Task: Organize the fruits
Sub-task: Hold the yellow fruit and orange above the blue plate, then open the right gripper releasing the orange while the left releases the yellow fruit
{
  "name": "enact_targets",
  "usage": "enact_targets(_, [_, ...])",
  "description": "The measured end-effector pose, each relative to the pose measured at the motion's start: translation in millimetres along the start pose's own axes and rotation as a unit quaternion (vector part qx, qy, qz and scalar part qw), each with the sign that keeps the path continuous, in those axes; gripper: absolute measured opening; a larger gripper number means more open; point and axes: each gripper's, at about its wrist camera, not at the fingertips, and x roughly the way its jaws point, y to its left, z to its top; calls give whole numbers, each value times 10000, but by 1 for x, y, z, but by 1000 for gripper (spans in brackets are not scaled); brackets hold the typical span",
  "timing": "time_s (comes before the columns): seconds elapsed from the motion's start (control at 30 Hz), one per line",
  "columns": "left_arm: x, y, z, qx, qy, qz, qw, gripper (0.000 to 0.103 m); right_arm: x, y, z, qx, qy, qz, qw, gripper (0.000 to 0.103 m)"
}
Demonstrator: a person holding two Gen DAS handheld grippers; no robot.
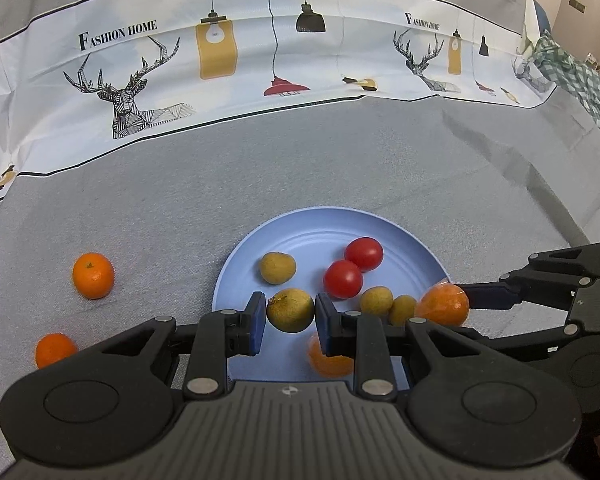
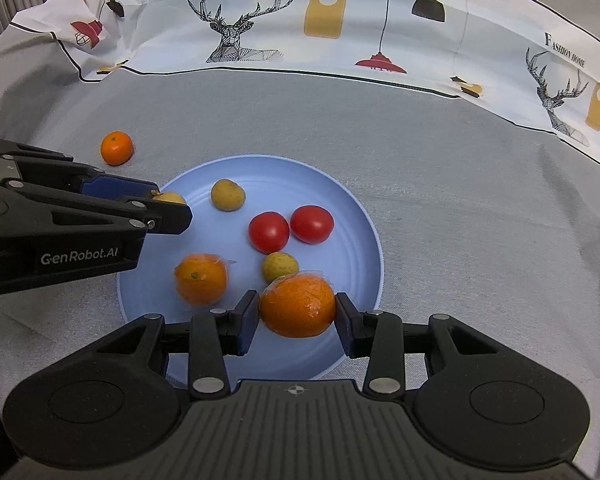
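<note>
Hovering over the blue plate (image 1: 380, 220), the left hand-held gripper (image 1: 291, 311) is clamped on a yellow-brown fruit (image 1: 290, 309) and the right hand-held gripper (image 2: 297, 312) on a wrapped orange (image 2: 298, 306), likely to deposit them; two oranges (image 1: 93, 275) wait on the bench (image 1: 160, 208)

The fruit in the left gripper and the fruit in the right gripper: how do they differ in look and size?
The left gripper holds a yellow-green fruit; the right gripper holds a wrapped orange.
1. Colour: dull yellow-green against bright orange.
2. Size: the yellow-green fruit looks smaller than the orange.
3. Covering: the orange is in clear film; the yellow-green fruit is bare.
Both are roundish, gripped from both sides over the blue plate.
</note>
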Motion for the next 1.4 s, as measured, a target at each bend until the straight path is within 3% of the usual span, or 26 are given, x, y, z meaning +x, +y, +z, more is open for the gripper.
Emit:
enact_targets(1.27, [1,-2,-2,84,-8,17,10000,29,6,6,1,-86,85,43,9999,42])
enact_targets(1.4, [1,-4,-2,145,16,-18,9999,34,4,5,2,-78,-6,8,10000,48])
